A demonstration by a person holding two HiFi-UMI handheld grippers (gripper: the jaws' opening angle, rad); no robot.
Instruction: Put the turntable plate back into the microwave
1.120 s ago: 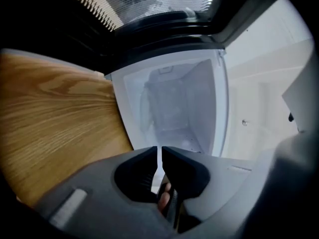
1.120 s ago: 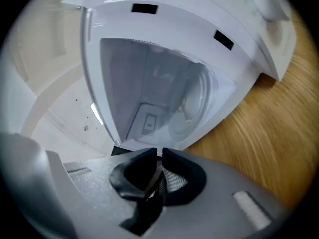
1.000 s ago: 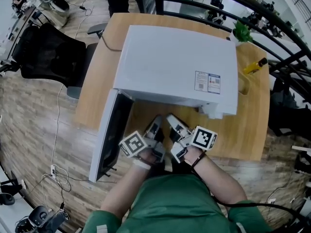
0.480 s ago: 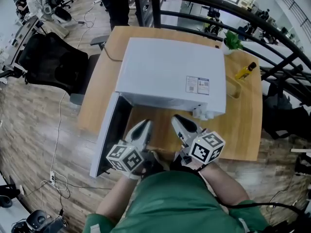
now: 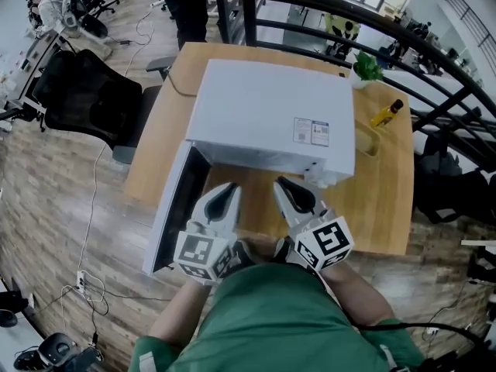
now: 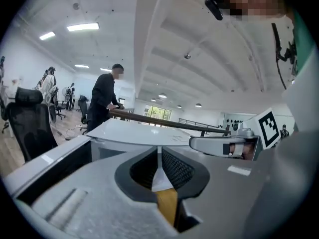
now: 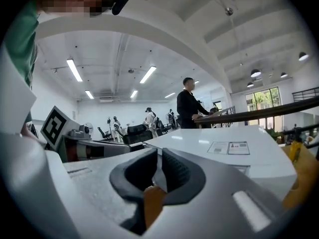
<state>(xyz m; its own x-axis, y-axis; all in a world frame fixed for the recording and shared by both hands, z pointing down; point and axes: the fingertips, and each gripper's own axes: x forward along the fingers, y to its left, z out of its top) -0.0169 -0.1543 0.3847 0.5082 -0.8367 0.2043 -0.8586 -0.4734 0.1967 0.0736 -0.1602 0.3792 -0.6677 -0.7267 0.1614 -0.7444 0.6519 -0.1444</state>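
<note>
The white microwave (image 5: 267, 118) stands on the wooden table (image 5: 380, 200), its door (image 5: 174, 215) swung open to the left. Its cavity is hidden under its top. I see no turntable plate in any view. My left gripper (image 5: 225, 192) and right gripper (image 5: 287, 186) are held side by side above the table's front edge and point at the microwave's front. In the left gripper view the left gripper (image 6: 159, 152) is shut with nothing in it. The right gripper (image 7: 158, 157) in its own view is shut and empty too.
A black office chair (image 5: 85, 91) stands left of the table. A yellow bottle (image 5: 386, 113) and a small green plant (image 5: 366, 68) sit at the table's far right. A dark railing (image 5: 387, 22) runs behind, and a person in black (image 6: 104, 101) stands beyond the table.
Both grippers have risen from low over the table toward the head camera and rolled, so their marker cubes now sit nearer me. Both stay shut.
</note>
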